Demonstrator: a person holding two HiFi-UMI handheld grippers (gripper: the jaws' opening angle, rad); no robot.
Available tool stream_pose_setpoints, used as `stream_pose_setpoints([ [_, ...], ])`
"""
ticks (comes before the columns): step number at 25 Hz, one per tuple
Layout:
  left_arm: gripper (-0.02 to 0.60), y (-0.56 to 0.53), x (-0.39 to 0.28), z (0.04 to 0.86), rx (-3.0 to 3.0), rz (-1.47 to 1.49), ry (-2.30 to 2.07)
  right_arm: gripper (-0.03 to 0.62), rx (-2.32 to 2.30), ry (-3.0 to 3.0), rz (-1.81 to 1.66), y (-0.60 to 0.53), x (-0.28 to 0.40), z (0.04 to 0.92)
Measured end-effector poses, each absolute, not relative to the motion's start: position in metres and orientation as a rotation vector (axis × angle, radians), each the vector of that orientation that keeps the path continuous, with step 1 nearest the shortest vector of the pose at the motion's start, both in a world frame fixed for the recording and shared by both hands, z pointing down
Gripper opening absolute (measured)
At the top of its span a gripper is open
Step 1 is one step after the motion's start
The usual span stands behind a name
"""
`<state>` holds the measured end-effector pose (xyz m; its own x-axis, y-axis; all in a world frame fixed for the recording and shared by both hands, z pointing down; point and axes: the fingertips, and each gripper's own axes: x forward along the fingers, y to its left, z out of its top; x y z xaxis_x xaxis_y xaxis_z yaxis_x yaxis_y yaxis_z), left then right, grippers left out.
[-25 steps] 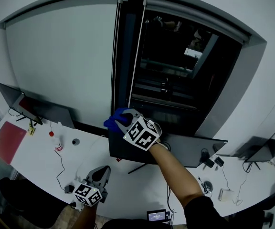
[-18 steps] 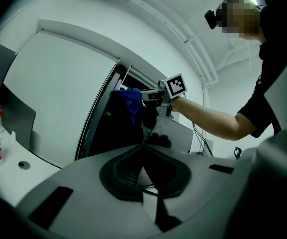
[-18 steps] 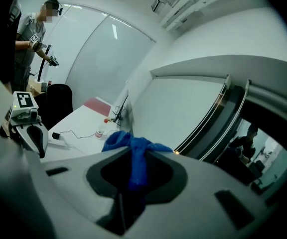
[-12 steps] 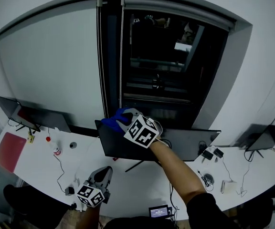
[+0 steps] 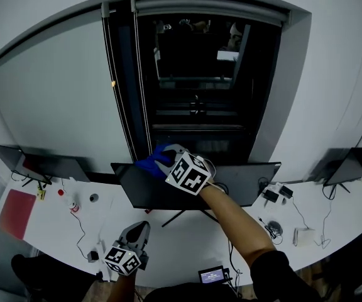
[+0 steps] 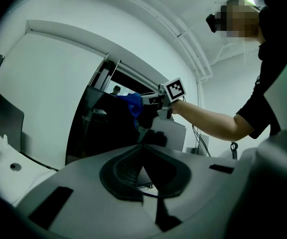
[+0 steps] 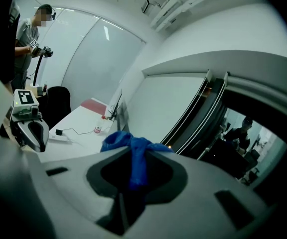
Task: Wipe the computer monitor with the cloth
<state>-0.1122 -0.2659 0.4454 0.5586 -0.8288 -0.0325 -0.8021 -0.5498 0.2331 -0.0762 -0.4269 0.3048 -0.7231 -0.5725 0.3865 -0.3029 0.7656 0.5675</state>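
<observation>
A dark computer monitor stands on the white desk in the head view. My right gripper is at the monitor's top edge, shut on a blue cloth. The right gripper view shows that blue cloth pinched between the jaws and bunched beyond their tips. My left gripper hangs low over the desk's front, its jaws closed with nothing between them. From the left gripper view the monitor stands ahead, with the cloth at its top and the right gripper beside it.
More monitors stand at the far left and far right. A small bottle, cables, a power strip and chargers lie on the desk. A red folder is at the left. A dark window is behind.
The head view has swung, so the monitor and window sit more centrally. My right gripper stays at the monitor's top edge with the cloth, near its left corner. The left gripper keeps low.
</observation>
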Motion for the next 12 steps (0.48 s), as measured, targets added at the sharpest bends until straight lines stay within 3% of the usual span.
stream_pose_setpoints([
  [12, -0.006, -0.276, -0.067, 0.437, 2.655, -0.169, -1.370, 0.070, 0.734, -2.394, -0.618, -0.426, -0.011, 0.305],
])
